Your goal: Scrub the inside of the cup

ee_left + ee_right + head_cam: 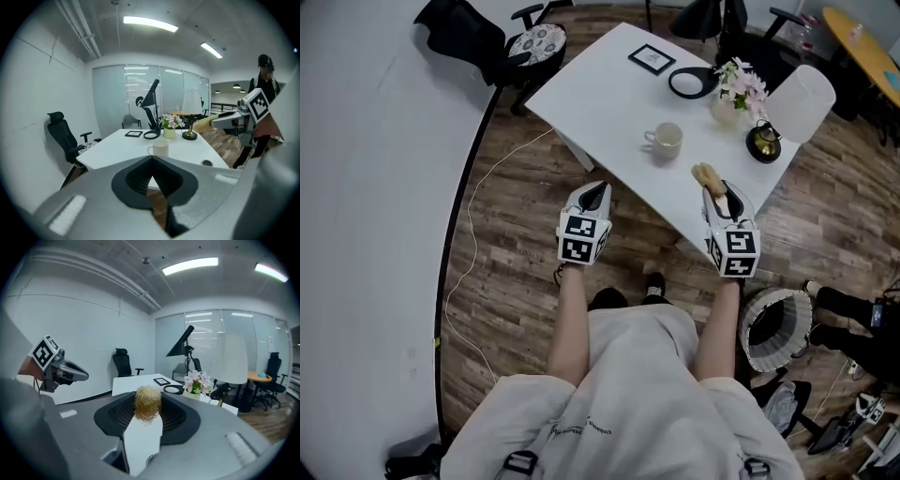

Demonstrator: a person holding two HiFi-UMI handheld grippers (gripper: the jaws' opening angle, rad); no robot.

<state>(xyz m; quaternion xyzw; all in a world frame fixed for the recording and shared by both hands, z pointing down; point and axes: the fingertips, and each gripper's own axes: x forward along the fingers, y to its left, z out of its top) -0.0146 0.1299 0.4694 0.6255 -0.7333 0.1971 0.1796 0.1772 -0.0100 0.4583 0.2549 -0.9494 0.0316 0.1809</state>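
A cream cup (666, 139) stands upright near the front edge of the white table (600, 84); in the left gripper view the cup (159, 149) shows just beyond the jaw tips. My left gripper (598, 191) hovers off the table's edge, short of the cup; its jaws (151, 158) meet at the tips with nothing between them. My right gripper (713, 193) is shut on a scrub brush (707, 174) over the table's front edge, right of the cup. The brush's tan bristle head (147, 404) sticks out above its white handle between the jaws.
On the table behind the cup are a vase of flowers (733, 94), a dark round pot (763, 142), a black lamp base (692, 82) and a small frame (652, 59). A waste basket (778, 328) stands on the wood floor at my right. A person (265, 84) stands at the right.
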